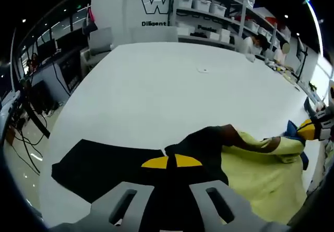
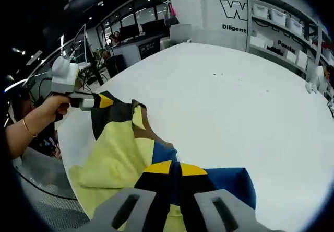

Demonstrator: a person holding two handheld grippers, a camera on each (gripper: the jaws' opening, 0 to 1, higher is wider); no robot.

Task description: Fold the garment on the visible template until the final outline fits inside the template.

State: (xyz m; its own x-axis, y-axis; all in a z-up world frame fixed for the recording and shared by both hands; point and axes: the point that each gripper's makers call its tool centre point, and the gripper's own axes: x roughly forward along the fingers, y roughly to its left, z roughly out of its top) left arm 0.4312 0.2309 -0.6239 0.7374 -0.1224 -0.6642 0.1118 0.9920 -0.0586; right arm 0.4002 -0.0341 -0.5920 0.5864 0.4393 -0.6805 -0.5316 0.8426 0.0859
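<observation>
Counting from the left: we see two tongs, one garment, one black template, one white table.
Left tongs (image 1: 171, 162): we hold the jaws nearly closed, with only a thin slit between the yellow tips, pinching dark cloth of the garment. In the right gripper view we see the same tongs (image 2: 96, 102) at the left, held by a hand (image 2: 52, 108) with a bracelet at the wrist, the yellow tips at the garment's dark corner.
Template (image 1: 99, 168): one flat black sheet, lying on the table just left of and under our left tongs' tips.
Garment (image 1: 261, 169): one piece in pale yellow, black, brown and blue, crumpled and raised between the two tongs; it starts at the left tongs' tips and spreads to their right. In the right gripper view the garment (image 2: 120, 153) runs from the left tongs down to our right tongs, with a blue part just right of the tips.
Right tongs (image 2: 171, 168): jaws nearly closed, tips close together, gripping a black and blue fold. In the left gripper view we see them (image 1: 313, 128) at the far right edge, at the garment's blue end.
Table (image 1: 172, 96): one broad white top, bare beyond both tongs apart from a few small marks.
Room: shelves with white bins (image 1: 209, 4) and a wall with large lettering lie beyond the table; desks and cables stand off to the left.
</observation>
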